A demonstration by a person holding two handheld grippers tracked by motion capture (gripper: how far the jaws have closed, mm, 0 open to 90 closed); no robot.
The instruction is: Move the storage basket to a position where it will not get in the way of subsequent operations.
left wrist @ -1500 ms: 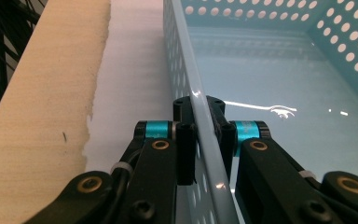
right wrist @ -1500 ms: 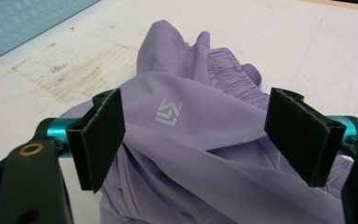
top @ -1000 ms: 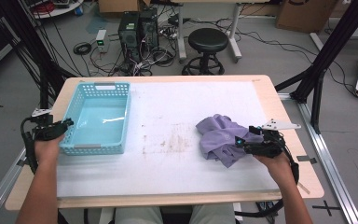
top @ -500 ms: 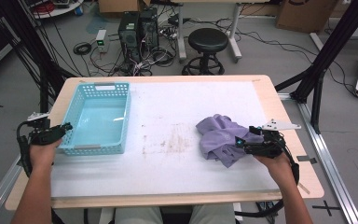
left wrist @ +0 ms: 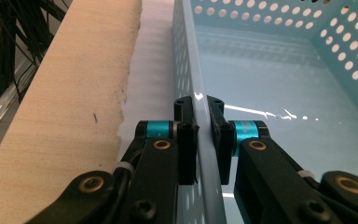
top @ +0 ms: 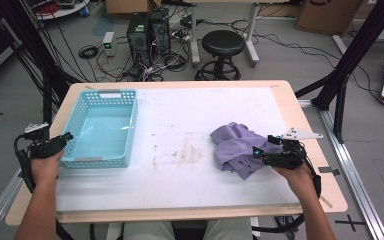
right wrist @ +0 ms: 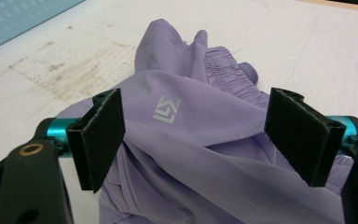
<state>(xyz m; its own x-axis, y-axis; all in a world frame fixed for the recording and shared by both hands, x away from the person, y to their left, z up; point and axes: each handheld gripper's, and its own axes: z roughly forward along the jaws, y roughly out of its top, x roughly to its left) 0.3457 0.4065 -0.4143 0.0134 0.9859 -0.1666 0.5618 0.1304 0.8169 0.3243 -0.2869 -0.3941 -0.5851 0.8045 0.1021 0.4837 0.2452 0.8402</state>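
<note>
Right gripper view: cloth (right wrist: 200, 140) lies bunched between open right tool (right wrist: 205, 135); left tool (left wrist: 200, 140) clamps basket (left wrist: 279, 70) wall.

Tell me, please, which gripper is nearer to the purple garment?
Right. The right gripper has its open jaws around the purple garment; the left gripper grips the basket wall across the table.

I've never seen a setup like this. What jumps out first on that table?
A crumpled purple garment lies on the table's right side, with the right claw open around it. At the left sits an empty turquoise basket, whose near wall the left claw pinches.
</note>
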